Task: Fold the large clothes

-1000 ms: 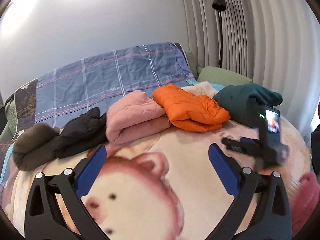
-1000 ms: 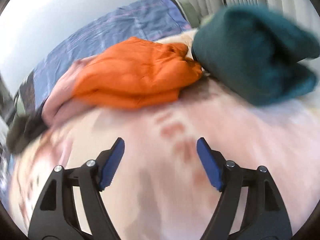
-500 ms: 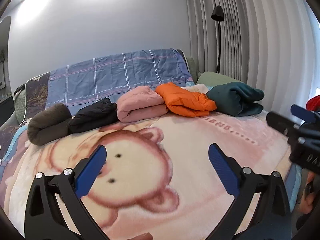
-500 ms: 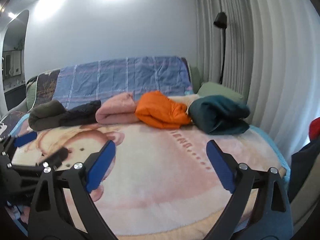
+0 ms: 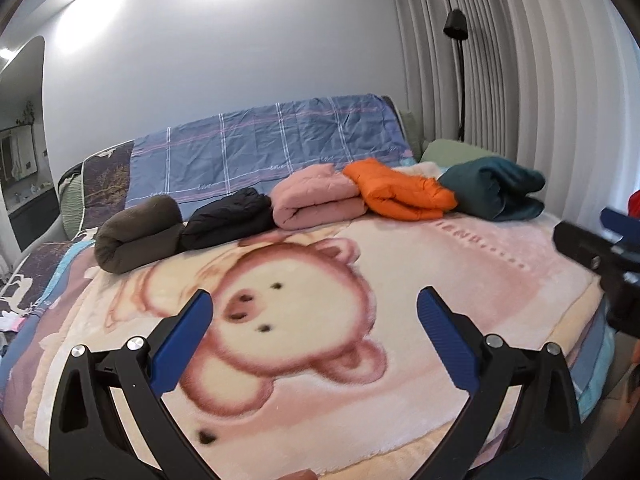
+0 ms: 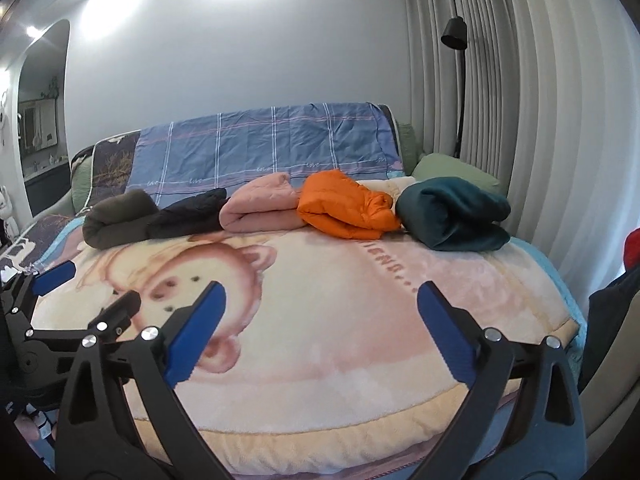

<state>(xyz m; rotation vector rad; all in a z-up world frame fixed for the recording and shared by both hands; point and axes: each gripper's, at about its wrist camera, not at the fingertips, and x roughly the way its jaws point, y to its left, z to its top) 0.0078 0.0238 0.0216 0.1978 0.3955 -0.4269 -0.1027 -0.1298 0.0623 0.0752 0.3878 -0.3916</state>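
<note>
Five folded garments lie in a row at the far side of the bear-print blanket: an olive roll, a black one, a pink one, an orange puffer and a teal bundle. My left gripper hovers open over the bear print with nothing between its blue pads. My right gripper is over the blanket's near part, its jaws still opening and holding nothing. Each gripper shows at the edge of the other's view: the left, the right.
A blue plaid sheet covers the headboard behind the row. A green pillow, a black floor lamp and pleated curtains stand at the right. Dark clothing and something red sit beyond the bed's right edge.
Both grippers have drawn back from the row of clothes toward the bed's near edge. The right one left the teal bundle, rose and spread its jaws wider.
</note>
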